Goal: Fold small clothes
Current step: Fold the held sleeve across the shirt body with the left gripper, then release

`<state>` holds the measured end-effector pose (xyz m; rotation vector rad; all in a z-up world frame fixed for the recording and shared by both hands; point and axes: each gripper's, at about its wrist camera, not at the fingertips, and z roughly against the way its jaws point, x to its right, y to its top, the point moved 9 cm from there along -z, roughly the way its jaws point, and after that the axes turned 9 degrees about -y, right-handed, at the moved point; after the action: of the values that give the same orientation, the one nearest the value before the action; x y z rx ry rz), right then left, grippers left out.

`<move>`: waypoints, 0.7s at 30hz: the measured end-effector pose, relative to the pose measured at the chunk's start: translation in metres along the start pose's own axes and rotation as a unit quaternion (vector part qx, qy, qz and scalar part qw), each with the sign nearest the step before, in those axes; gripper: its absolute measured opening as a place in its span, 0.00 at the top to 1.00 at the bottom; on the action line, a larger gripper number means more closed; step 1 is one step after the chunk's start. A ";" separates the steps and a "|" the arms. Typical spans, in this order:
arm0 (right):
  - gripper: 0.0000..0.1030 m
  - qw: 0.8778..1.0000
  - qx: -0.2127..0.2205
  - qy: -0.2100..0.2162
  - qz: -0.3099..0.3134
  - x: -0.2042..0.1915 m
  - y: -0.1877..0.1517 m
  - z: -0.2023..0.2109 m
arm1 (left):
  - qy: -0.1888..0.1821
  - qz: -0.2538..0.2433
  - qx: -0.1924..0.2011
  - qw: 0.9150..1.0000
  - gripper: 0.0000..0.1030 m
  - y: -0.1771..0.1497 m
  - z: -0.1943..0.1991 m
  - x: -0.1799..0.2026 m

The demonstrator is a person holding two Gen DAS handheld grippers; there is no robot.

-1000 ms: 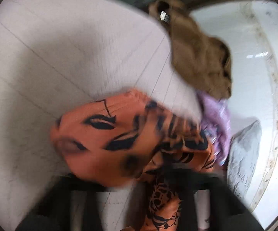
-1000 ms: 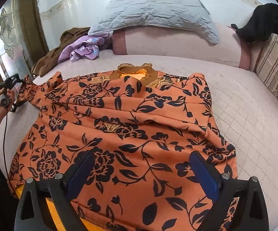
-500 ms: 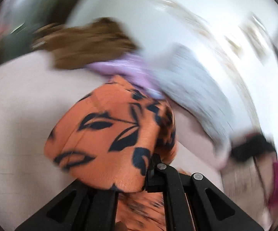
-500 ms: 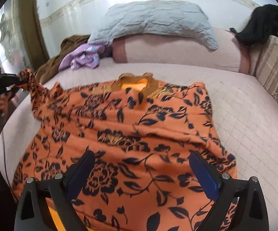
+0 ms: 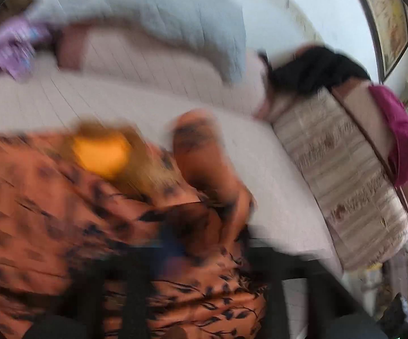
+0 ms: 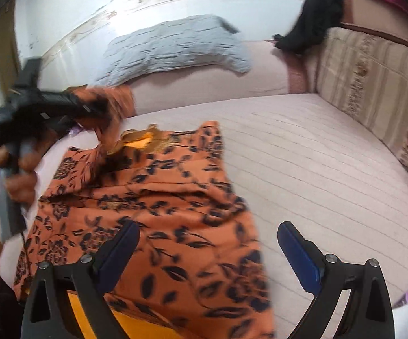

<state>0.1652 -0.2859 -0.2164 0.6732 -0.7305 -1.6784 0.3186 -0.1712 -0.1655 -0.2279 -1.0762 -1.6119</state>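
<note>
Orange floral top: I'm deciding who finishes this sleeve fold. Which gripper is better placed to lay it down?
Left. The left gripper is shut on the sleeve, lifted above the orange floral top. The right gripper hangs open, holding nothing.

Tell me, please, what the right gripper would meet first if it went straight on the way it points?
Probably the bed, at or just past the dress's right edge. The right gripper is open and empty; how far off is unclear.
</note>
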 end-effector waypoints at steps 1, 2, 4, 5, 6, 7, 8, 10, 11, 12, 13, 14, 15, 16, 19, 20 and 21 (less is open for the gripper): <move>0.03 1.000 0.002 -0.004 -0.008 0.007 0.001 0.001 | -0.024 0.015 -0.023 0.999 0.00 -0.008 -0.014 0.001; 0.03 1.000 0.004 -0.006 -0.015 0.012 0.003 0.002 | -0.028 0.030 -0.030 0.999 0.00 -0.012 -0.020 0.000; 0.03 1.000 0.011 -0.003 -0.021 0.016 0.010 0.001 | -0.020 0.036 -0.002 0.999 0.00 -0.008 -0.006 -0.003; 0.03 1.000 0.017 0.004 -0.022 0.014 0.015 0.000 | -0.018 0.028 0.023 0.999 0.00 -0.001 0.012 -0.002; 0.03 0.999 0.022 0.015 -0.021 0.009 0.021 -0.002 | -0.017 0.020 0.045 0.999 0.00 0.002 0.035 -0.002; 0.03 0.999 0.028 0.022 -0.015 0.001 0.028 -0.006 | -0.014 0.013 0.066 0.998 0.00 0.005 0.055 -0.002; 0.03 0.999 0.038 0.023 -0.004 -0.007 0.036 -0.010 | -0.005 0.007 0.096 0.995 0.00 0.010 0.083 -0.004; 0.03 0.997 0.070 0.010 0.034 -0.030 0.053 -0.020 | 0.020 0.003 0.126 0.992 0.00 0.016 0.121 -0.019; 0.03 0.995 0.087 0.008 0.056 -0.044 0.063 -0.026 | 0.043 0.003 0.139 0.989 0.00 0.013 0.142 -0.029; 0.03 0.992 0.099 0.009 0.073 -0.058 0.070 -0.031 | 0.059 0.005 0.147 0.987 0.00 0.014 0.152 -0.037; 0.03 0.990 0.106 0.014 0.092 -0.071 0.076 -0.038 | 0.079 0.009 0.152 0.985 0.00 0.006 0.167 -0.049; 0.03 0.988 0.108 0.018 0.111 -0.085 0.082 -0.050 | 0.091 0.013 0.154 0.984 0.00 0.001 0.176 -0.060; 0.03 0.988 0.102 0.017 0.118 -0.092 0.085 -0.062 | 0.099 0.018 0.159 0.982 0.00 -0.006 0.186 -0.070; 0.03 0.990 0.079 0.021 0.117 -0.097 0.086 -0.081 | 0.103 0.024 0.168 0.980 0.00 -0.014 0.194 -0.079; 0.04 0.993 -0.007 0.115 0.038 -0.105 0.087 -0.135 | 0.111 0.040 0.188 0.975 0.00 -0.032 0.213 -0.108; 0.06 0.991 -0.035 0.128 0.001 -0.103 0.090 -0.157 | 0.106 0.047 0.198 0.973 0.00 -0.038 0.215 -0.116; 0.18 0.990 -0.048 0.130 -0.017 -0.102 0.090 -0.168 | 0.102 0.052 0.203 0.972 0.00 -0.040 0.216 -0.119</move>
<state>0.3690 -0.2224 -0.2505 0.8209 -0.4533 -1.6074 0.2443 0.0659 -0.1415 0.1489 -1.1836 -1.2581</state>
